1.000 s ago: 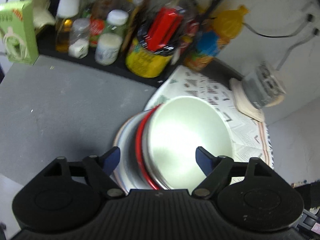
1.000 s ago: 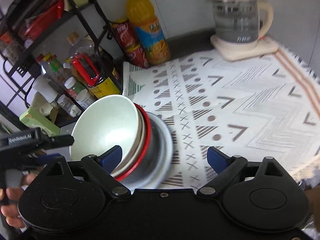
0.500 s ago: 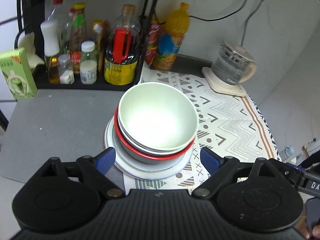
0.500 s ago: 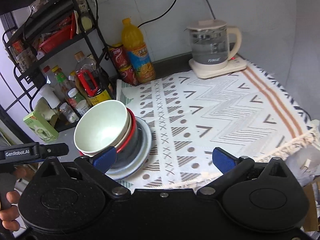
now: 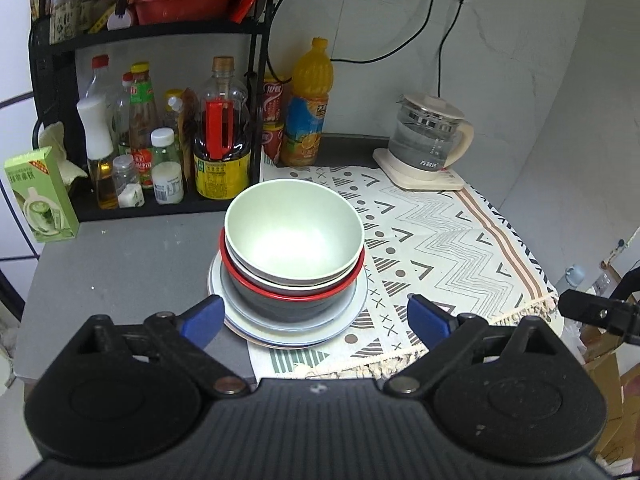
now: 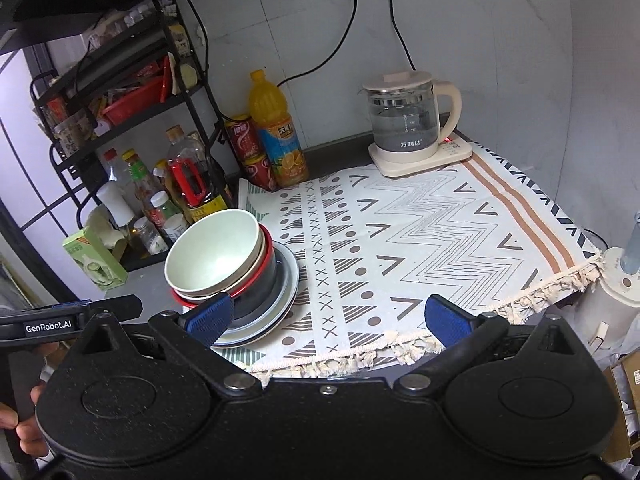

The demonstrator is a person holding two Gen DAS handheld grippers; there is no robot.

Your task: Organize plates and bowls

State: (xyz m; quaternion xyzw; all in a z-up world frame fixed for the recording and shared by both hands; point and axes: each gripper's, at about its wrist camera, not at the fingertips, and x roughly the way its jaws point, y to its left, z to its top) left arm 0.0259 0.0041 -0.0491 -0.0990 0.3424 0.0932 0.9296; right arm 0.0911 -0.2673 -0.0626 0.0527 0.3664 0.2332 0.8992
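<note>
A pale green bowl (image 5: 294, 236) tops a stack: under it sit a white bowl and a dark bowl with a red rim (image 5: 280, 290), all on several nested plates (image 5: 344, 320). The stack straddles the grey counter and the cloth's left edge. My left gripper (image 5: 316, 318) hangs back from the stack with its jaws opening and nothing between its pads. In the right wrist view the same green bowl (image 6: 214, 252) and plates (image 6: 286, 280) lie at the lower left. My right gripper (image 6: 330, 318) stands open and empty over the cloth's fringe, clear of the stack.
A patterned cloth (image 6: 440, 236) covers the counter's right part. A glass kettle (image 5: 430, 140) stands at the back right, an orange drink bottle (image 5: 308, 108) and red cans at the back. A black rack (image 5: 52, 52) holds sauce bottles; a green carton (image 5: 40, 196) stands left.
Both grippers have drawn back and up from the stack, which now looks smaller and farther. The left view has rolled level. Both pairs of jaws stand wider.
</note>
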